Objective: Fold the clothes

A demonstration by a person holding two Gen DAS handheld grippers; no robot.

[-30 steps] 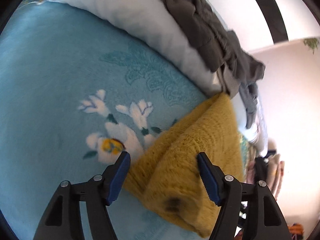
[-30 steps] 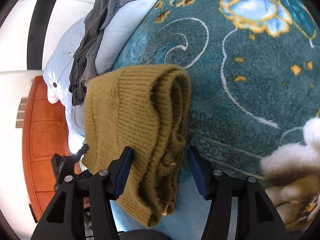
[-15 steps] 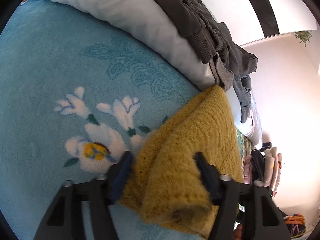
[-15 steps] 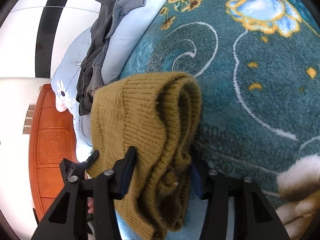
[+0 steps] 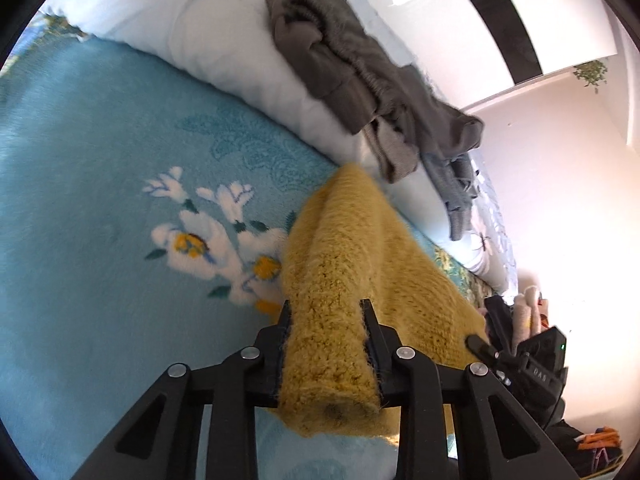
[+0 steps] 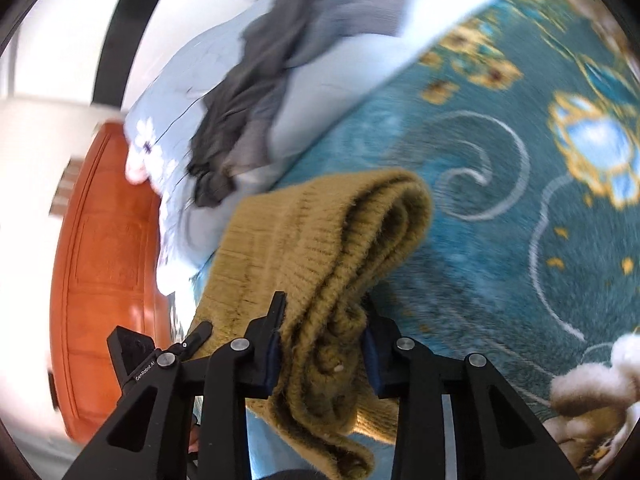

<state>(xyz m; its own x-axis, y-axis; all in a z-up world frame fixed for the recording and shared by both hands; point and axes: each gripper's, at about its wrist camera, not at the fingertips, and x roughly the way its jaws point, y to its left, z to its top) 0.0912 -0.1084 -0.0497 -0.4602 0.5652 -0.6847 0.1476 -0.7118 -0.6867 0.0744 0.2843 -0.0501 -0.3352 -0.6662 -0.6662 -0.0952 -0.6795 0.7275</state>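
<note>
Teal floral plush blanket (image 5: 100, 280) covers bed, lots of open room to L. White pillow (image 5: 224, 52) w/ heap of unfolded grey clothes (image 5: 360, 76) along far edge, tight there. Mustard-yellow knit sweater (image 5: 352, 248) already folded into multi-layer bundle, on blanket near pillow. Left gripper (image 5: 325, 336) and right gripper (image 6: 320, 328) both clamped on its ends. Est: one garment nearly done, grey pile left.

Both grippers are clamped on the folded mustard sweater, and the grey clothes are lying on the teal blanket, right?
Not quite. The grey clothes lie on the white pillow, as the left wrist view shows. Both grippers, left and right, do clamp the mustard sweater.
</note>
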